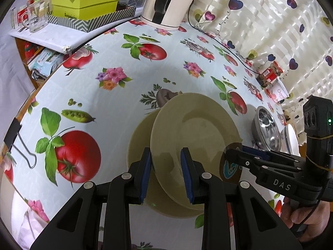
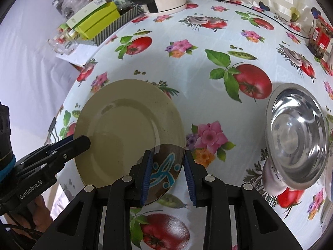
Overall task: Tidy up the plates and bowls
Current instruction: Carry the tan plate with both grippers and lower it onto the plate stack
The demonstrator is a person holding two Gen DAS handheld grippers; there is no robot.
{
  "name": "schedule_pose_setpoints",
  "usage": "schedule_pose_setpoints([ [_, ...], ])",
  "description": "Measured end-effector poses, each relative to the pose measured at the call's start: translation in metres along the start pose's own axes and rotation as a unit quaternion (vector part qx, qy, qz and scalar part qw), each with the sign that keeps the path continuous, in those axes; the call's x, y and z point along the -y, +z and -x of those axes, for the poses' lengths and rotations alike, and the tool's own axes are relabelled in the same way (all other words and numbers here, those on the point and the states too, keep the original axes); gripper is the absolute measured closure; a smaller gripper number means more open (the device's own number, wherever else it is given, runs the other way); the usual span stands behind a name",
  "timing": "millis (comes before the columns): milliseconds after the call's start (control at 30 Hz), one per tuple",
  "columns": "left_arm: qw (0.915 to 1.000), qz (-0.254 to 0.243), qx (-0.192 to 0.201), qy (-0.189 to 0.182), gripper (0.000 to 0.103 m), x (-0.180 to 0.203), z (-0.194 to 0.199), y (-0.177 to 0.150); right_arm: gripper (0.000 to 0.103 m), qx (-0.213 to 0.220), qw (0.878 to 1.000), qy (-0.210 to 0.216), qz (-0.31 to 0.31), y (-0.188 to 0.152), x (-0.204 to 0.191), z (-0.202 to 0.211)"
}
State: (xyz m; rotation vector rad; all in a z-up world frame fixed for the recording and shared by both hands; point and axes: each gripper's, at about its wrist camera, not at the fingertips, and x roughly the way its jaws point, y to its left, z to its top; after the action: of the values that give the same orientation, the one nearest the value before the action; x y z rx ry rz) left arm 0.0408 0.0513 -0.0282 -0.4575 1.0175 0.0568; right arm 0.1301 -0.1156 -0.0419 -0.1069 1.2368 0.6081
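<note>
Two beige plates lie on the patterned tablecloth: an upper one (image 1: pixel 195 133) tilted over a lower one (image 1: pixel 139 143). My left gripper (image 1: pixel 165 170) straddles the upper plate's near rim; its jaws stand apart around it. In the right wrist view the beige plate (image 2: pixel 127 129) overlaps a brown plate with a blue pattern (image 2: pixel 166 170). My right gripper (image 2: pixel 166 177) straddles the brown plate's rim, jaws apart. The left gripper (image 2: pixel 83 143) reaches the beige plate from the left. A steel bowl (image 2: pixel 297 133) sits at the right. The right gripper (image 1: pixel 235 156) also shows in the left wrist view.
A white kettle (image 1: pixel 168 2) with a black cord stands at the back. A tray of green boxes (image 1: pixel 87 6) and a glass mug (image 1: pixel 37 16) sit back left. A red-labelled jar (image 1: pixel 270 73) stands by the curtain. A binder clip (image 1: pixel 18 139) grips the table's left edge.
</note>
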Motion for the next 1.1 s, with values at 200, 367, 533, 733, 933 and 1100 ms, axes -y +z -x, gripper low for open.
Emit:
schedule_pose_setpoints([
  [200,1.0,0.002,-0.004,0.002,0.075,-0.003,0.0,-0.007,0.072,0.002,1.0,-0.002,0.005,-0.006,-0.004,0.0],
  [367,1.0,0.003,-0.003,0.006,0.075,-0.008,0.001,-0.011,0.071,0.003,1.0,-0.012,0.018,-0.007,-0.011,-0.001],
  [533,1.0,0.003,0.001,0.009,0.075,-0.011,0.003,-0.011,0.071,0.004,1.0,-0.015,0.025,-0.006,-0.017,-0.003],
  [733,0.9998,-0.004,0.006,0.016,0.075,-0.011,0.005,-0.012,0.07,0.007,0.999,-0.014,0.029,-0.007,-0.02,-0.006],
  [933,0.9997,-0.011,0.008,0.021,0.074,-0.012,0.006,-0.013,0.069,0.009,0.999,-0.021,0.04,-0.008,-0.024,-0.007],
  [1100,0.9995,-0.017,0.009,0.026,0.074,-0.011,0.006,-0.013,0.069,0.013,0.999,-0.02,0.044,-0.01,-0.024,-0.006],
])
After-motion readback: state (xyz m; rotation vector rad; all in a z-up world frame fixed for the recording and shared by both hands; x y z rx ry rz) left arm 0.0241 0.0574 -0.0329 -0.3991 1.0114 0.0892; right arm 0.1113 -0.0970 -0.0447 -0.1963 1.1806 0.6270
